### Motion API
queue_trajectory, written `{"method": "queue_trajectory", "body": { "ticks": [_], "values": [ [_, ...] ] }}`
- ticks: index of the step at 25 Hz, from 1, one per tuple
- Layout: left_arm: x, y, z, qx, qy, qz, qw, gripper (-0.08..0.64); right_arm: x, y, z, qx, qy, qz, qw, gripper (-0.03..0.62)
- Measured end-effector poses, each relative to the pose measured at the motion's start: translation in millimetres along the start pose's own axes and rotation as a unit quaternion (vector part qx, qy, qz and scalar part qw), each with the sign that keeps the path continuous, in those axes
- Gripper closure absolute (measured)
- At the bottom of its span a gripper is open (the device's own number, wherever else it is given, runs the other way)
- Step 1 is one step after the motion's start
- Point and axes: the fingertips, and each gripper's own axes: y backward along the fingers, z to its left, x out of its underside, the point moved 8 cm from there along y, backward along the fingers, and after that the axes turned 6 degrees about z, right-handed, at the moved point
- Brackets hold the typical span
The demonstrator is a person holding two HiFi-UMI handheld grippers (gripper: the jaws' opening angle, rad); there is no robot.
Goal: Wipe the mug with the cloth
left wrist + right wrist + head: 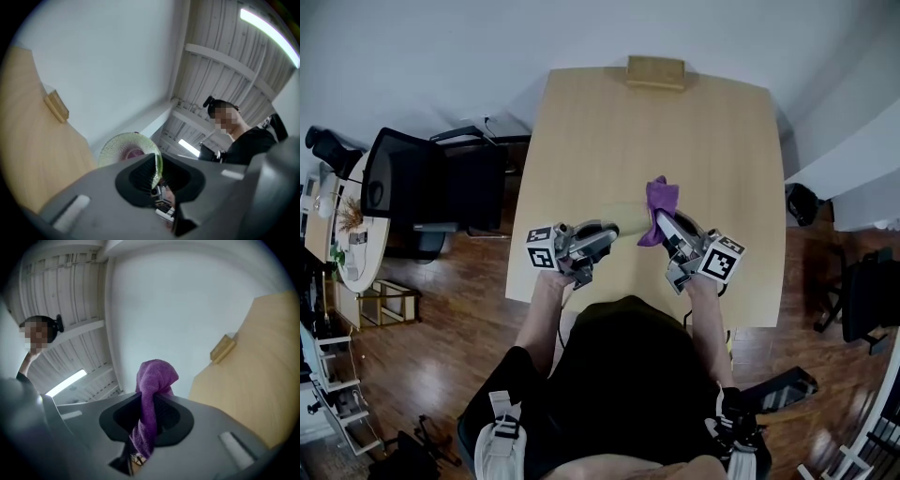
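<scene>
I find my left gripper [602, 232] closed on the rim of the green mug [117, 146], over the bench's [656, 122] near half. My right gripper [666, 227] pinches the purple cloth [661, 197], just beside the mug.

The cloth [152, 394] is showing a plain purple. The mug [123, 146] is looking pale green with a fine speckled pattern. The table [609, 131] is showing light wood and the floor [441, 375] dark brown wood. The marker cubes [543, 248] are carrying black-and-white squares.
</scene>
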Motion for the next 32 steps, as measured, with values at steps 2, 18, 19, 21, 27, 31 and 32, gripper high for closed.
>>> {"method": "queue_trajectory", "body": {
  "ticks": [2, 18, 19, 21, 27, 31, 32],
  "values": [
    [2.2, 6.1, 3.5, -0.012, 0.005, 0.000, 0.9999, 0.511, 7.7, 1.6, -13.9, 0.040, -0.008, 0.018, 0.999, 0.532],
    [0.2, 3.4, 17.0, -0.016, 0.019, -0.024, 0.9994, 0.515, -13.6, -4.0, 19.1, -0.011, 0.030, -0.002, 0.999, 0.532],
    [0.4, 2.8, 15.1, -0.012, 0.017, -0.024, 0.9995, 0.514, -11.5, -4.4, 16.2, -0.009, 0.027, -0.002, 1.000, 0.533],
    [0.6, 5.4, 11.9, -0.008, 0.011, -0.024, 0.9996, 0.514, -6.2, -6.9, 8.1, -0.007, 0.018, 0.005, 1.000, 0.532],
    [6.7, 8.8, 13.8, -0.008, 0.022, -0.029, 0.9993, 0.518, 11.9, 11.9, -23.9, 0.073, 0.000, 0.030, 0.997, 0.532],
    [4.5, 11.7, 10.6, -0.012, 0.020, -0.030, 0.9993, 0.518, 2.5, 23.0, -21.7, 0.074, -0.013, 0.001, 0.997, 0.532],
    [3.9, 11.8, 10.4, -0.013, 0.019, -0.030, 0.9993, 0.518, -3.7, 23.7, -17.2, 0.061, -0.012, -0.011, 0.998, 0.532]
  ]
}}
